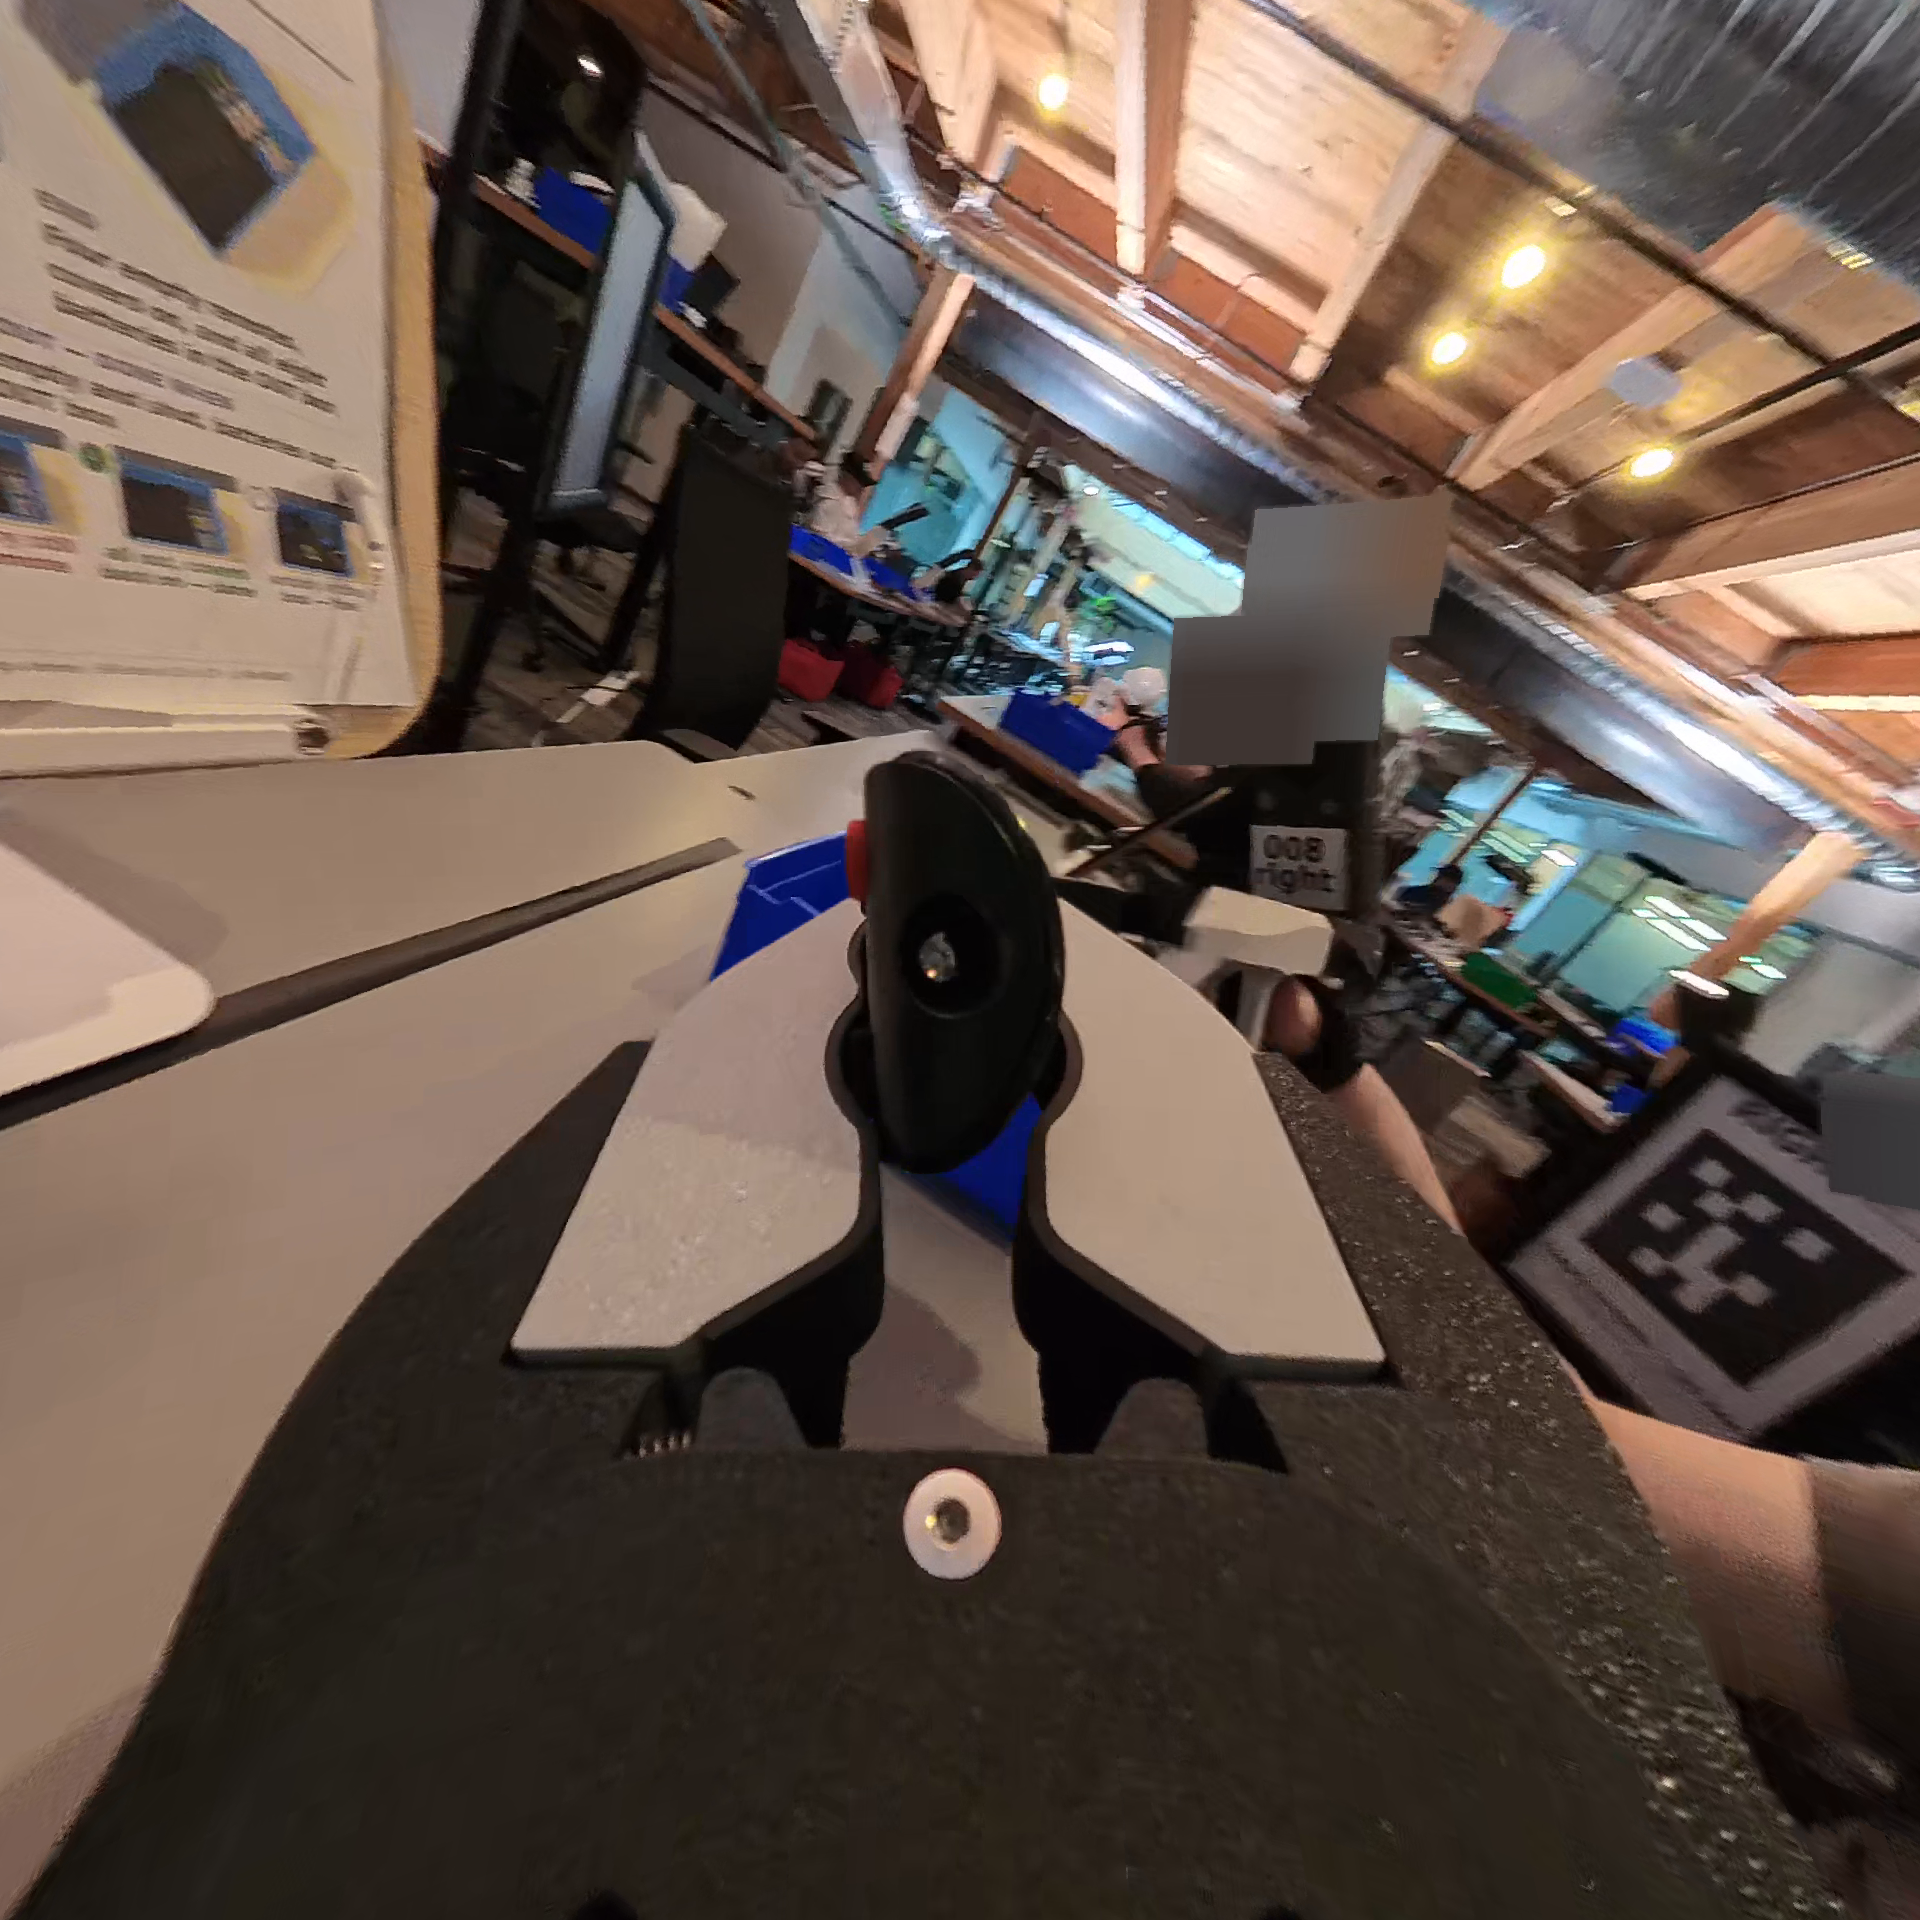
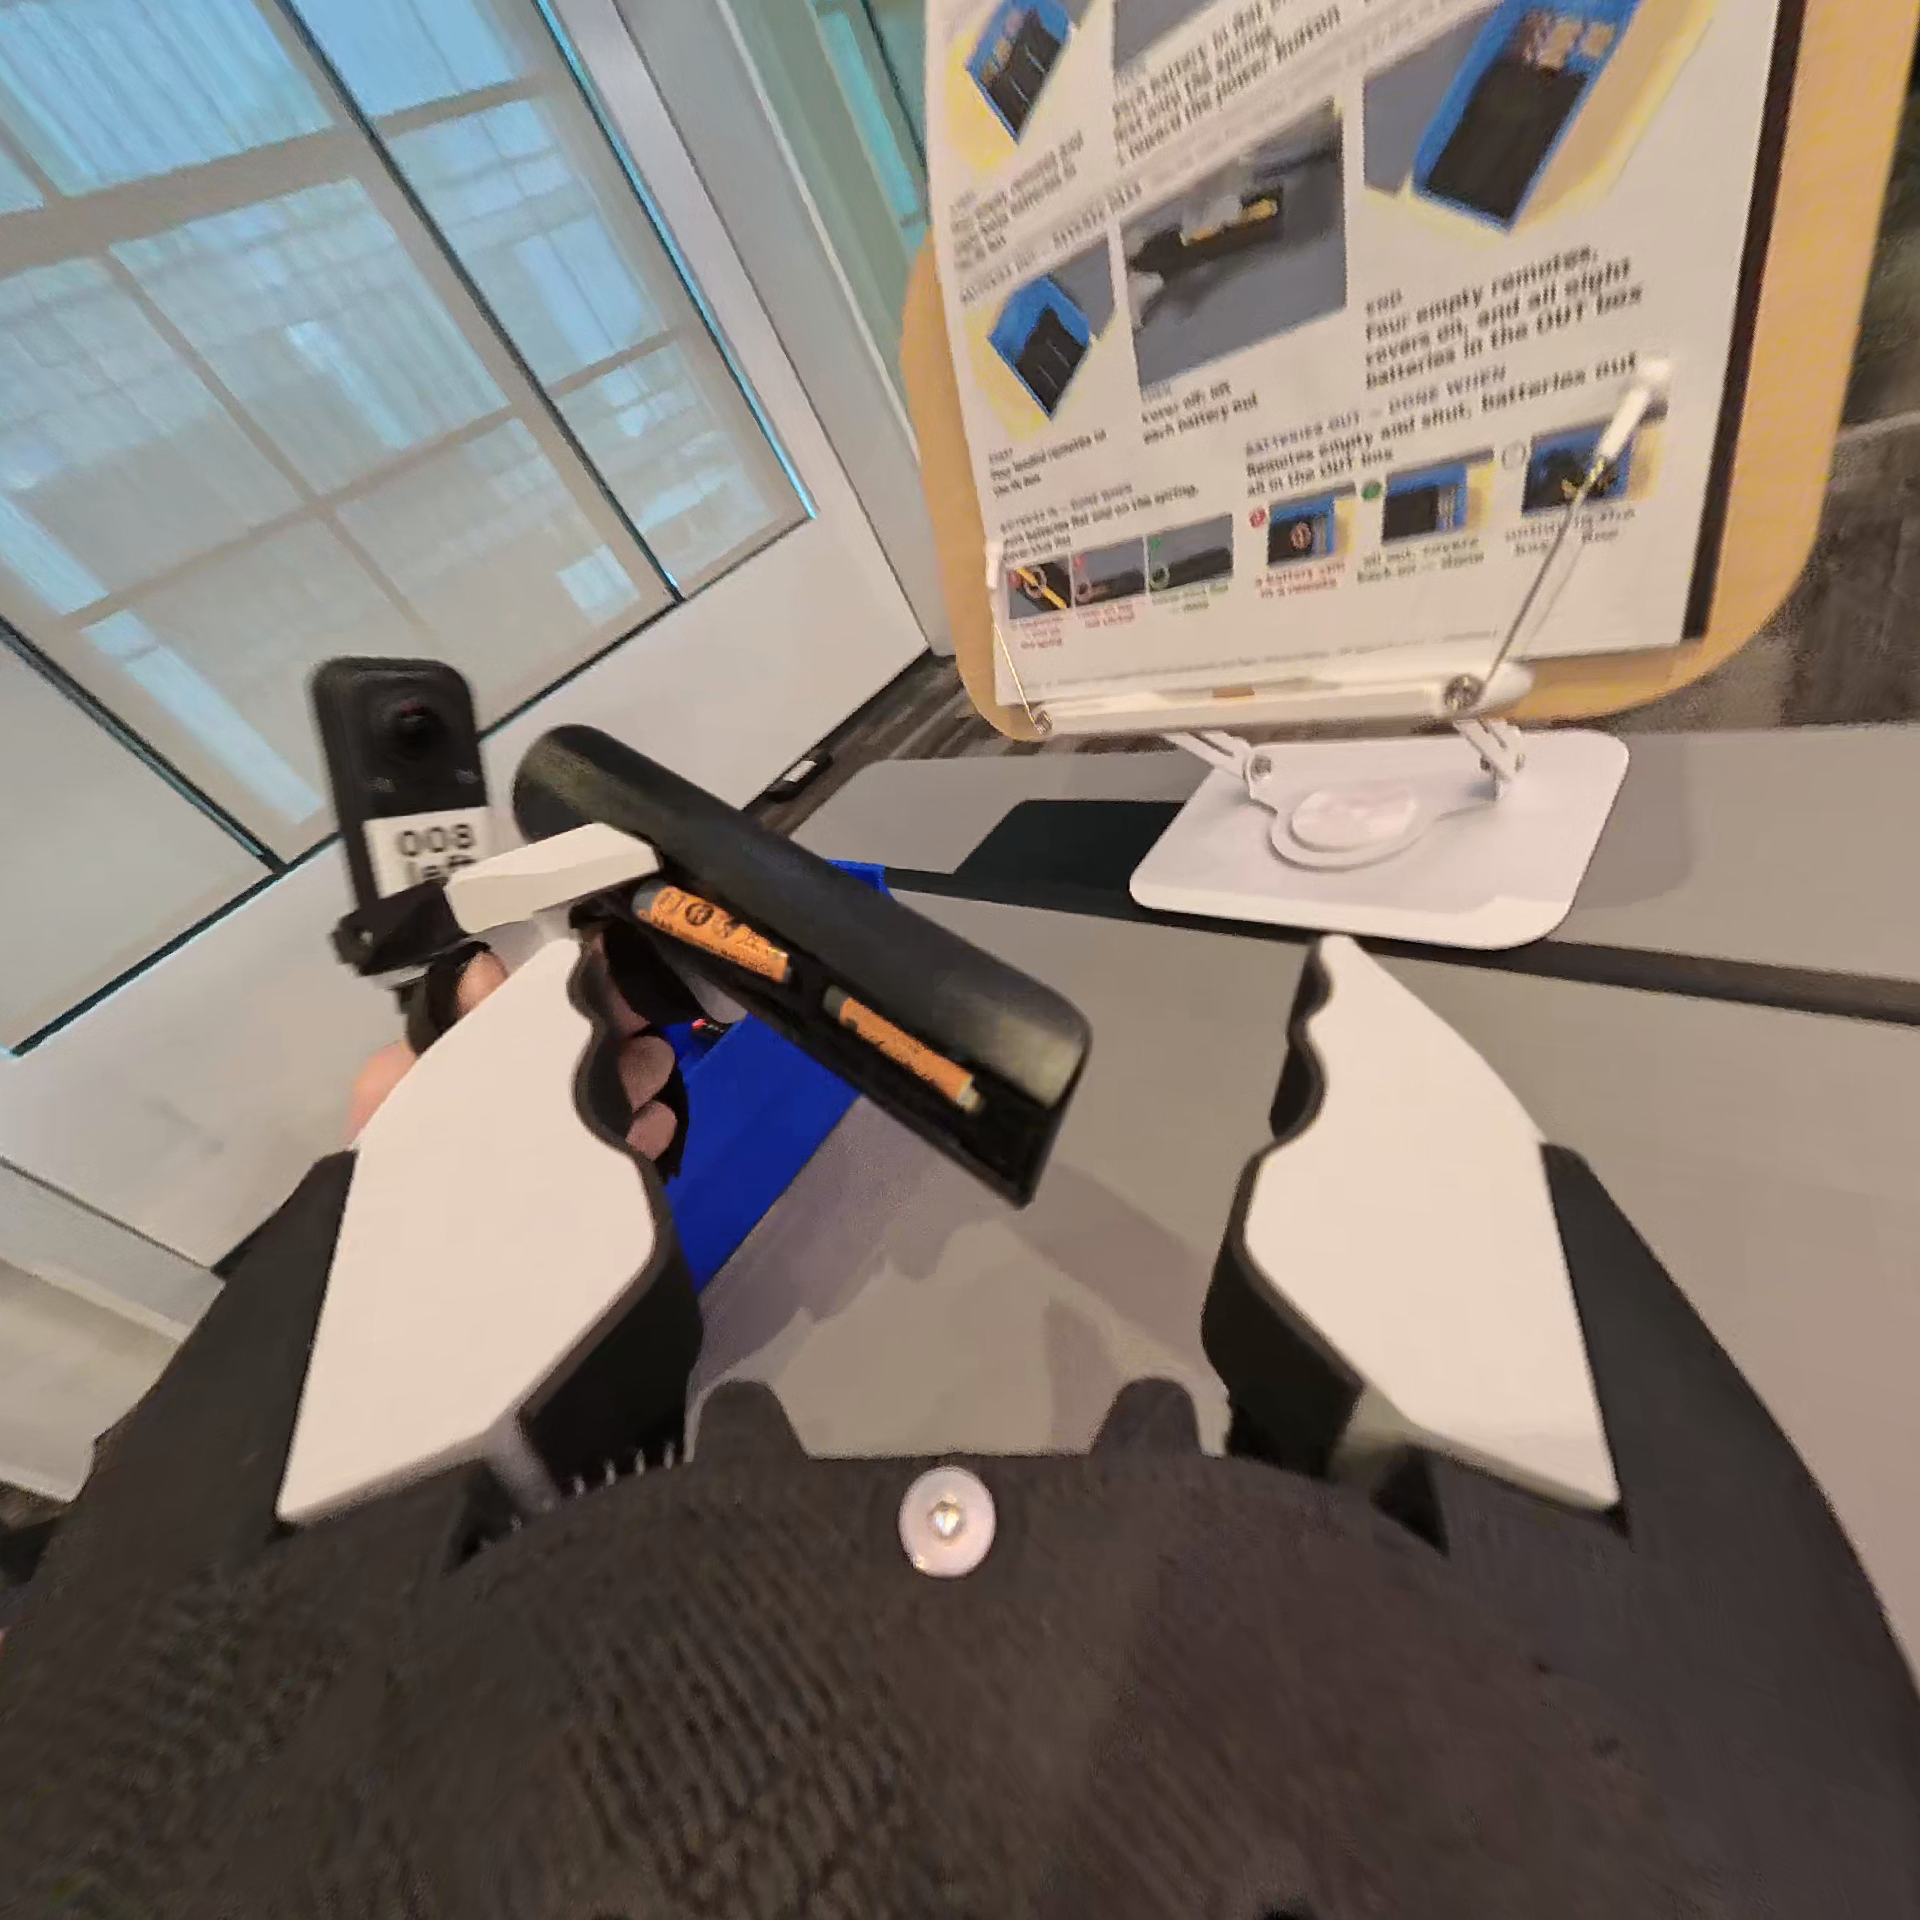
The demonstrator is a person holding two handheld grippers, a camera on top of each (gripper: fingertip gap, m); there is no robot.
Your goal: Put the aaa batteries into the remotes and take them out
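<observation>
My left gripper (image 1: 951,997) is shut on a black remote (image 1: 956,966), seen end-on with a red button at its upper left. In the right wrist view the same remote (image 2: 831,914) is held up in the air, tilted down to the right, its battery bay open toward me. Two orange AAA batteries lie in the bay, one (image 2: 712,928) toward the left and one (image 2: 904,1049) toward the right. The left gripper's white finger (image 2: 551,868) clamps the remote's left end. My right gripper (image 2: 951,1049) is open and empty, its fingers either side of the remote's lower end.
A blue bin (image 2: 748,1132) sits on the grey table (image 2: 1662,1143) under the remote; it also shows in the left wrist view (image 1: 774,904). An instruction sheet on a white stand (image 2: 1382,831) stands at the table's back. A window lies to the left.
</observation>
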